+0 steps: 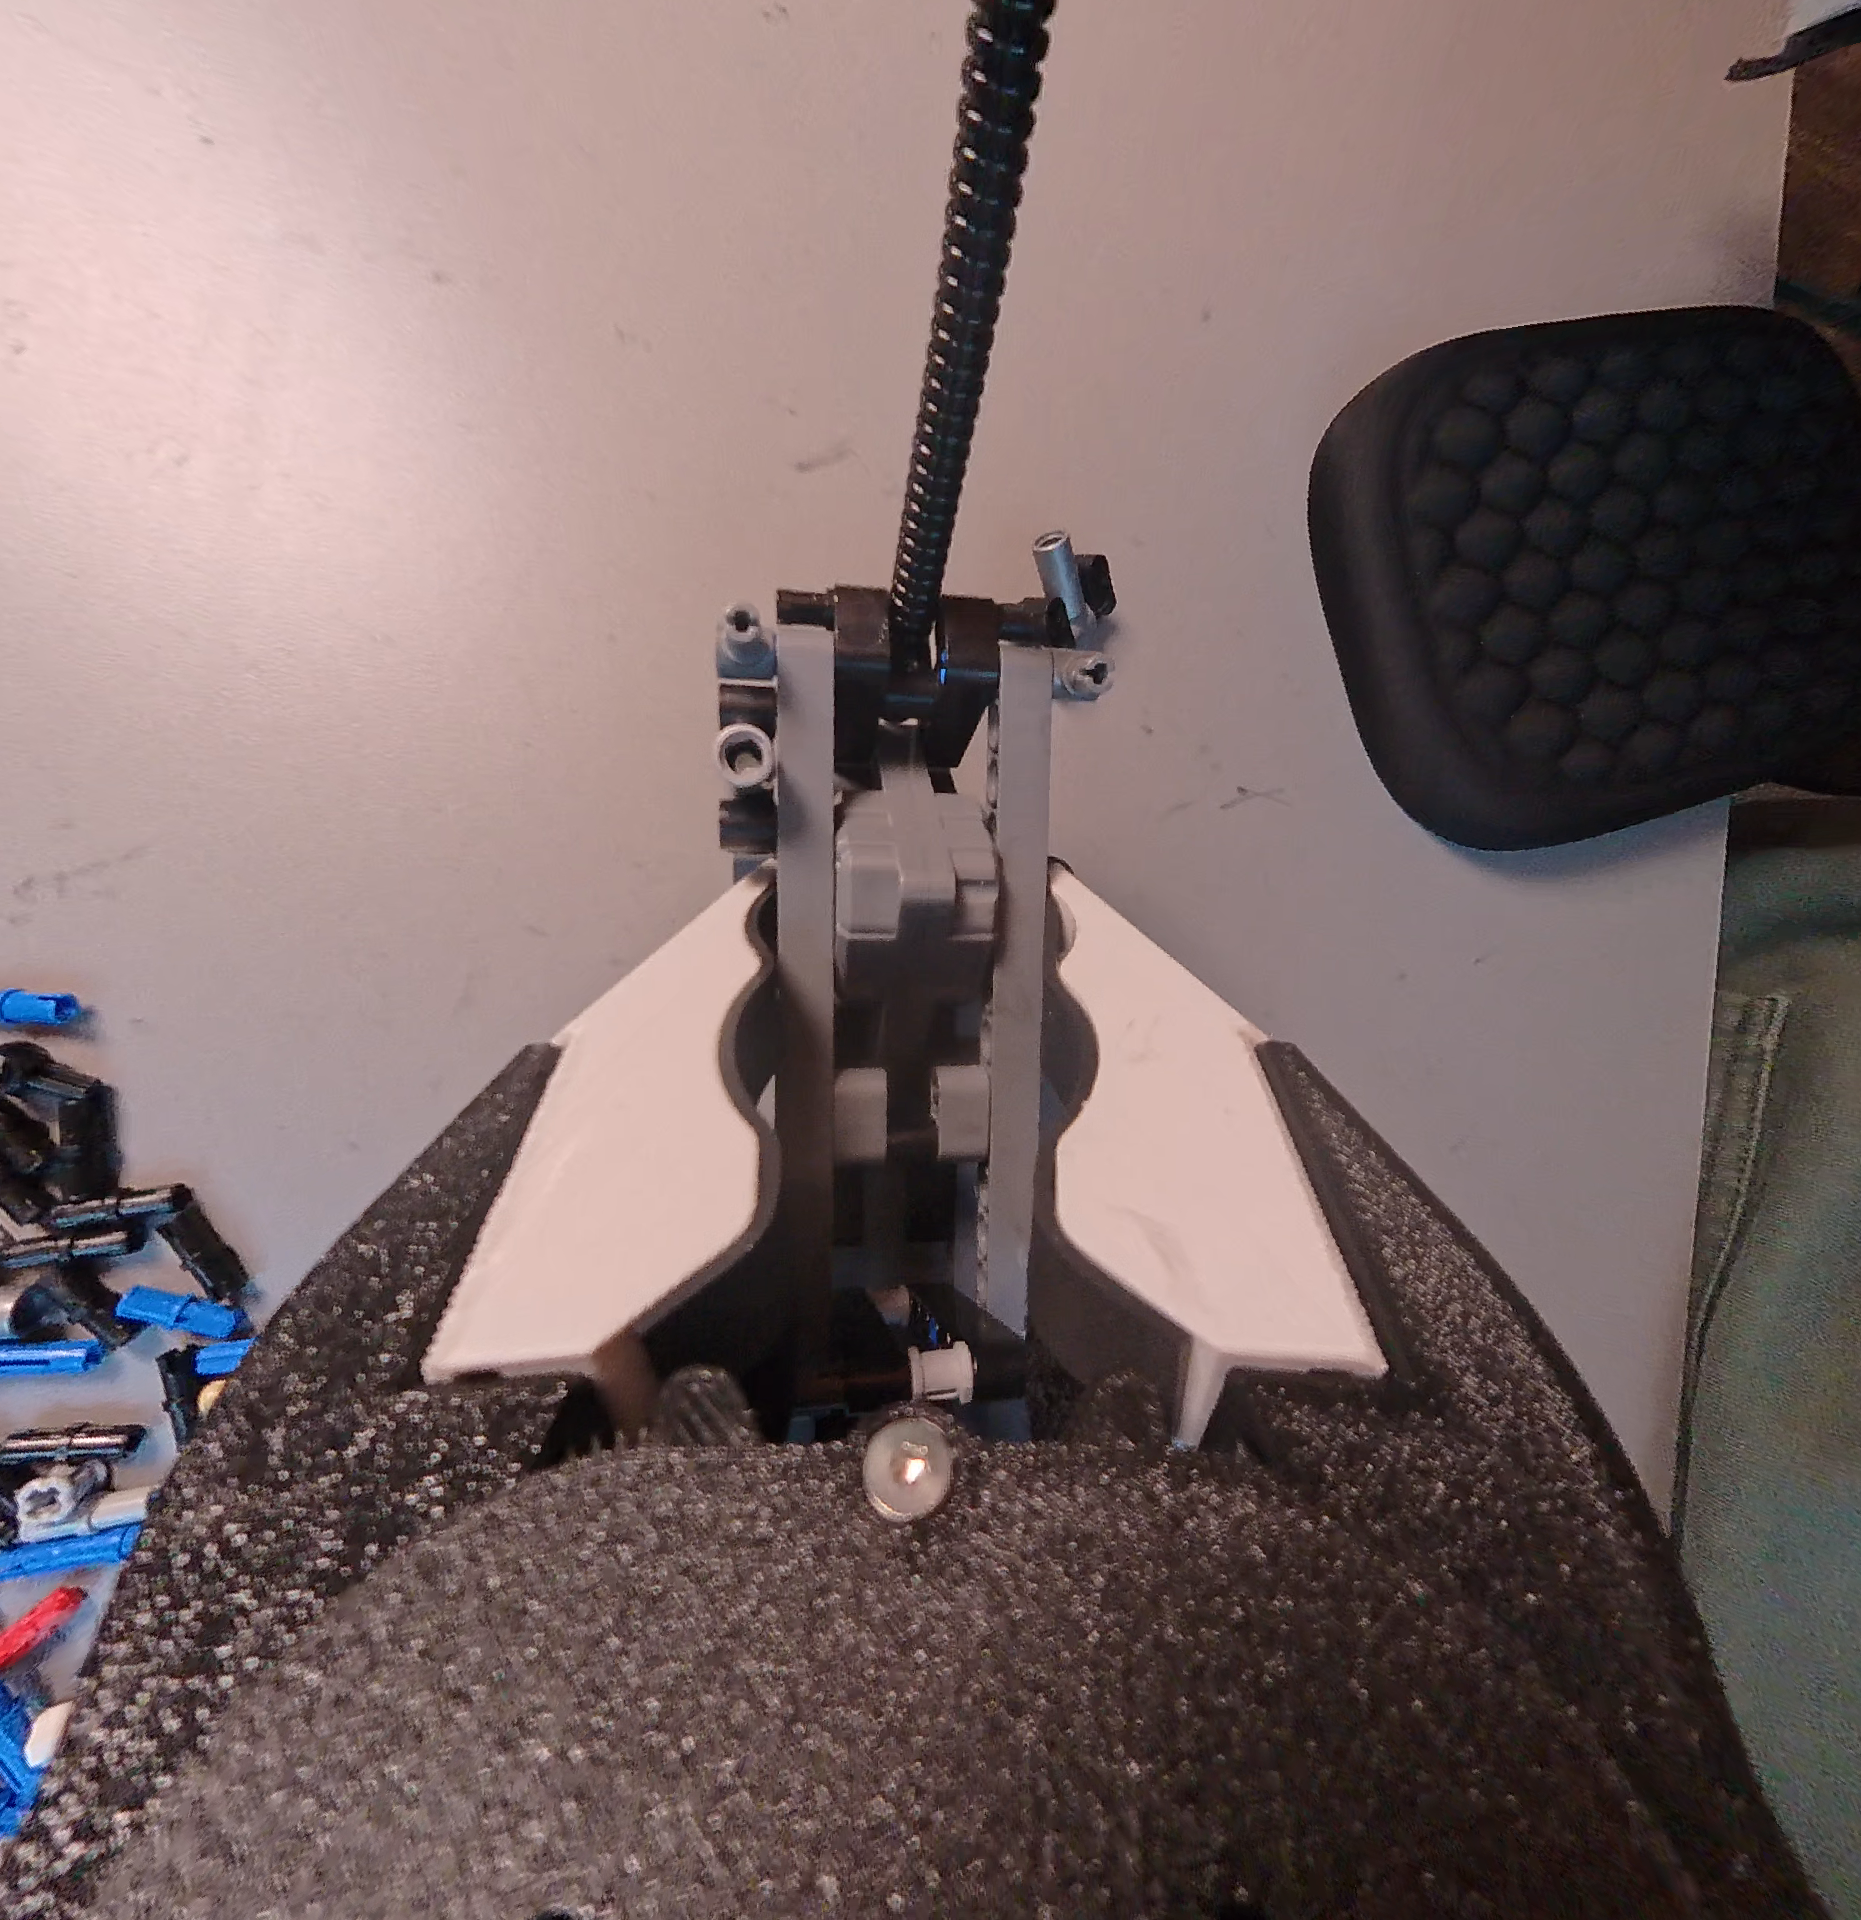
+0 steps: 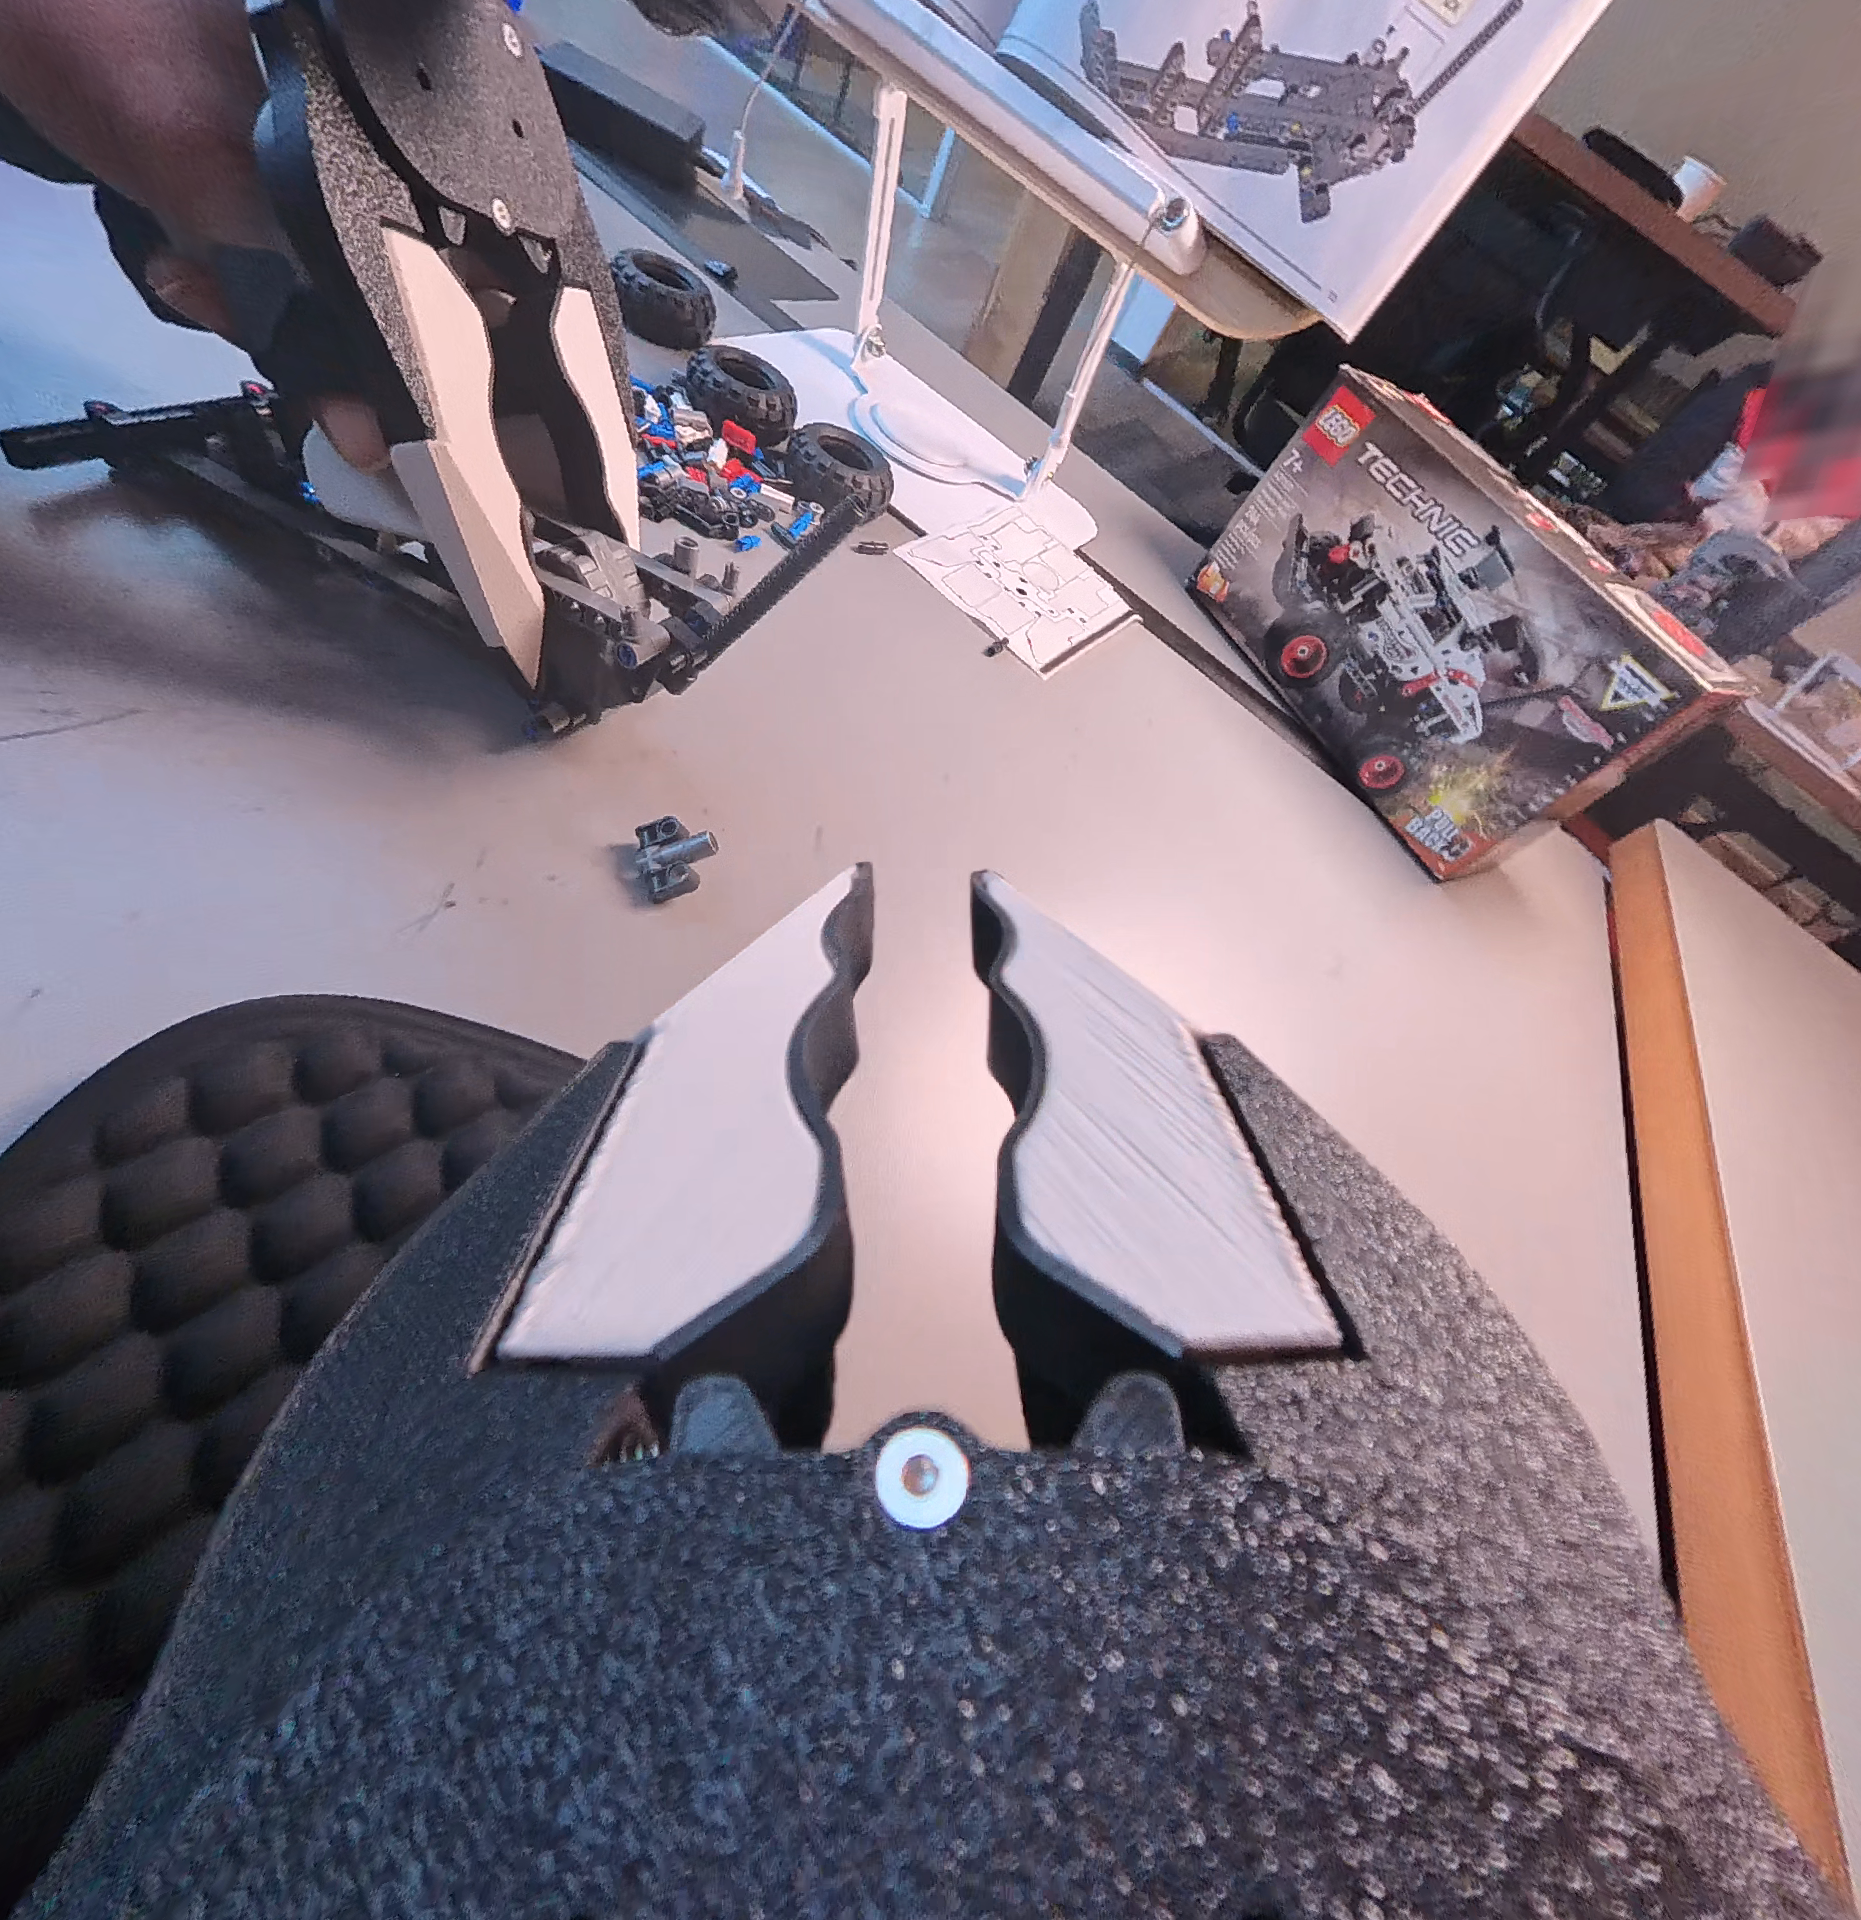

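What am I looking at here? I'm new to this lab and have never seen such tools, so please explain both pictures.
There is no robot arm: a person holds a two-finger gripper in each hand, and each gripper carries a camera looking forward along its fingers.

The left wrist view shows the left gripper shut on a grey and black toy-brick frame, with a black ribbed hose rising from it. Loose blue and black bricks lie on the white table.

The right wrist view shows the right gripper, open and empty, above the table. Nearest to it lies a small grey connector piece. Farther off are black toy tyres, a toy set box and a black padded rest.
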The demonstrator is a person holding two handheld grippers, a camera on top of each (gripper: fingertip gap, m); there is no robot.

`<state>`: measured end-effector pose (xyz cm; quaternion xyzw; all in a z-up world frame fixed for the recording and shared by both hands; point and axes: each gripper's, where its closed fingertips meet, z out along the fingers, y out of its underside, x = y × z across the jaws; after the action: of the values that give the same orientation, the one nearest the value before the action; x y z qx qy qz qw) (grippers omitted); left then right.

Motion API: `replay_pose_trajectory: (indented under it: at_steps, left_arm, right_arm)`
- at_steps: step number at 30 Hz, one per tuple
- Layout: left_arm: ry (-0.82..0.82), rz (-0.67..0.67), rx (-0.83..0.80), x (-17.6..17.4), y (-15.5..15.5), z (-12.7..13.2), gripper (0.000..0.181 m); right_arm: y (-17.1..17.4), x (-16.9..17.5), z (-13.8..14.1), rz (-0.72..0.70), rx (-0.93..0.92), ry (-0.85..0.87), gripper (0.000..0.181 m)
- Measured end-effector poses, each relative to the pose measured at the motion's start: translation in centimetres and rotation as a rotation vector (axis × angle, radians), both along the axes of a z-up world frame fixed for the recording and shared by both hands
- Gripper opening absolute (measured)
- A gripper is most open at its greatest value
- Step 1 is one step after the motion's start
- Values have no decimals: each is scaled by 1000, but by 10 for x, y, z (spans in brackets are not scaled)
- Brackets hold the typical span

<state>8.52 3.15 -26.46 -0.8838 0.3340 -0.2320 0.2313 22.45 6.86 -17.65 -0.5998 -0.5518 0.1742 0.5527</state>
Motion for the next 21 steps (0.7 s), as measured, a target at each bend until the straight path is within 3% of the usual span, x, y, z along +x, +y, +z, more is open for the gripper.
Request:
replay_pose_trajectory:
  at_steps: [13, 21]
  left_arm:
    - [1, -30, 13, 5, -5, 1, 58]
    - [4, -25, 58, 8, -8, 4, 80]
  right_arm:
    - [-24, 46, 11, -132, -16, -18, 40]
    - [-34, 72, 7, -170, -24, 23, 41]
